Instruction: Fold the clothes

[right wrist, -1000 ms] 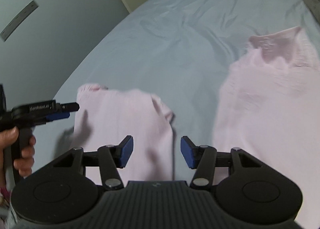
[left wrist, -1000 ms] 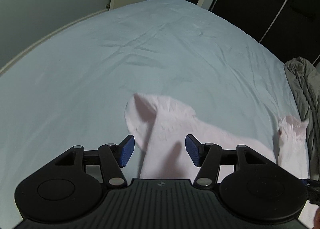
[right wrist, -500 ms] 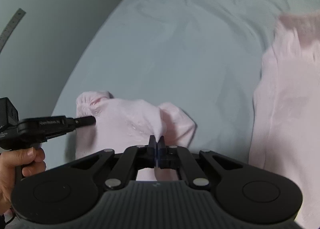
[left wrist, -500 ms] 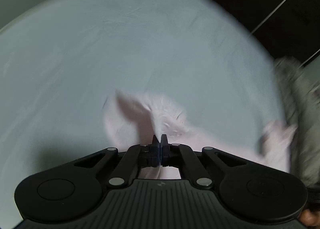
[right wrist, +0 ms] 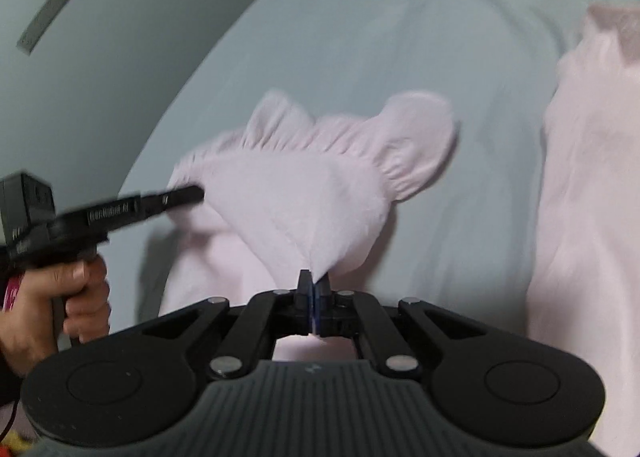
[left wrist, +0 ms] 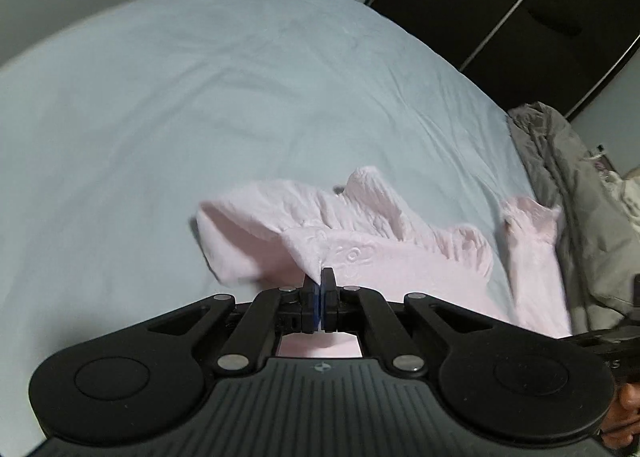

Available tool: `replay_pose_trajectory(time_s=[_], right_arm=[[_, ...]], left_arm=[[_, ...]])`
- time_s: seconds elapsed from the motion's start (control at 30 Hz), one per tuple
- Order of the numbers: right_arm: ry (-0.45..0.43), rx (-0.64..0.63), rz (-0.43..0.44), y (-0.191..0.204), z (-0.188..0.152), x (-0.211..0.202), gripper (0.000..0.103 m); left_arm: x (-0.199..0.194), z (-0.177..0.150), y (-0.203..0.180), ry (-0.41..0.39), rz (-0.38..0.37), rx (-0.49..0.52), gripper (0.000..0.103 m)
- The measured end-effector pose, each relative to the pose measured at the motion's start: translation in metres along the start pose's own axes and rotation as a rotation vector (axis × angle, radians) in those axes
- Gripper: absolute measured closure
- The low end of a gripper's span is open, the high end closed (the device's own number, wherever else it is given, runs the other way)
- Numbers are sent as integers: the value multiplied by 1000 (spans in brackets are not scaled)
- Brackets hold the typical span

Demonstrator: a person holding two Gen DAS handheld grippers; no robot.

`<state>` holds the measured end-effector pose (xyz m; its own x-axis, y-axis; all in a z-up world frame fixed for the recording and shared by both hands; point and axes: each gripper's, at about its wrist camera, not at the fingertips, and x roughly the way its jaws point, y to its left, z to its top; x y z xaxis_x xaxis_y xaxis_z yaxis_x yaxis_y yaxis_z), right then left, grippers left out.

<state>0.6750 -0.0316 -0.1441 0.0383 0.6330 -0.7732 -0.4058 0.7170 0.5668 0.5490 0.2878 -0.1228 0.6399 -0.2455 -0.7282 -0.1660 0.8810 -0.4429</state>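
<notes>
Pink garment: one, lower centre on the blue bedsheet. We count two grippers, left gripper and right gripper, both clamped on its fabric; earlier they gaped. Grey clothes far right.

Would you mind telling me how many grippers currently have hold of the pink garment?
2. The left gripper pinches the pink garment along its near edge; the right gripper pinches a fold further right. Both grips show in the right wrist view.
</notes>
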Motion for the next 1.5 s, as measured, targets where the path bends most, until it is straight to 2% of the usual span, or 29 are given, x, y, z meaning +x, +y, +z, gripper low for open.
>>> replay_pose_trajectory(time_s=[0.07,0.13,0.2,0.23,0.27,0.33,0.4,0.47,0.6,0.7,0.73,0.8,0.83,0.87,0.9,0.93,0.97,1.0,1.03,1.07,1.13,1.2,1.23,1.3,1.33,1.37,1.43,1.47,1.5], right_arm=[[72,7,32,0,-6,2,97],[108,-23,10,2,-5,4,95],[50,-9,-41,3,1,-1,83],[16,3,-66,4,4,-4,52],[-32,31,-82,1,11,-9,34],[-87,93,-112,-7,28,-9,34],[-122,155,-159,-13,41,-7,34],[-100,220,-222,-21,51,3,34],[-78,278,-216,-26,60,21,35],[-111,326,-202,-31,65,25,36],[-120,343,-196,-33,67,25,39],[-119,349,-190,-35,72,27,46],[-111,337,-199,-35,73,26,59],[-100,321,-212,-35,75,25,72],[-93,307,-221,-36,76,22,77],[-93,298,-220,-37,77,20,89],[-100,294,-211,-38,78,18,97],[-110,287,-203,-38,79,18,97],[-123,267,-207,-37,80,21,98],[-142,233,-214,-33,81,18,99],[-192,164,-219,-21,87,6,100],[-291,95,-189,-7,101,-13,100],[-362,51,-171,2,110,-25,100],[-524,-7,-148,16,126,-49,99],[-583,-6,-158,20,134,-57,94],[-594,14,-196,22,145,-59,81],[-487,59,-271,22,165,-52,46],[-468,57,-291,23,168,-51,48],[-468,43,-304,25,167,-51,48]], left_arm=[[-4,-7,1,48,-2,22,103],[-3,-10,-1,73,18,59,103],[-3,-7,-4,70,28,65,103],[-2,-4,-3,69,21,53,103],[-1,0,-2,69,10,37,103],[1,8,1,66,-13,9,102],[6,18,3,80,1,-27,93],[10,25,8,95,29,-66,80],[10,29,21,100,25,-129,73],[7,30,34,56,-53,-270,73],[5,29,39,28,-86,-331,72],[7,31,44,4,-94,-385,59],[11,33,43,20,-65,-374,56],[18,35,42,47,-36,-358,56],[25,37,42,73,-22,-355,56],[30,38,42,88,-19,-368,56],[33,40,42,84,-18,-388,70],[34,42,41,74,-14,-400,93],[35,45,37,67,-6,-392,103],[32,51,30,41,3,-350,102],[18,64,9,-66,-7,-221,102],[-8,73,-8,-263,-83,-130,102],[-15,79,-12,-324,-90,-120,102],[-14,94,-14,-340,-20,-157,100],[-13,101,-15,-347,15,-175,91],[-5,109,-15,-292,79,-195,84],[17,117,-12,-118,223,-211,84],[20,116,-11,-95,253,-210,84],[16,112,-10,-125,246,-203,84]])
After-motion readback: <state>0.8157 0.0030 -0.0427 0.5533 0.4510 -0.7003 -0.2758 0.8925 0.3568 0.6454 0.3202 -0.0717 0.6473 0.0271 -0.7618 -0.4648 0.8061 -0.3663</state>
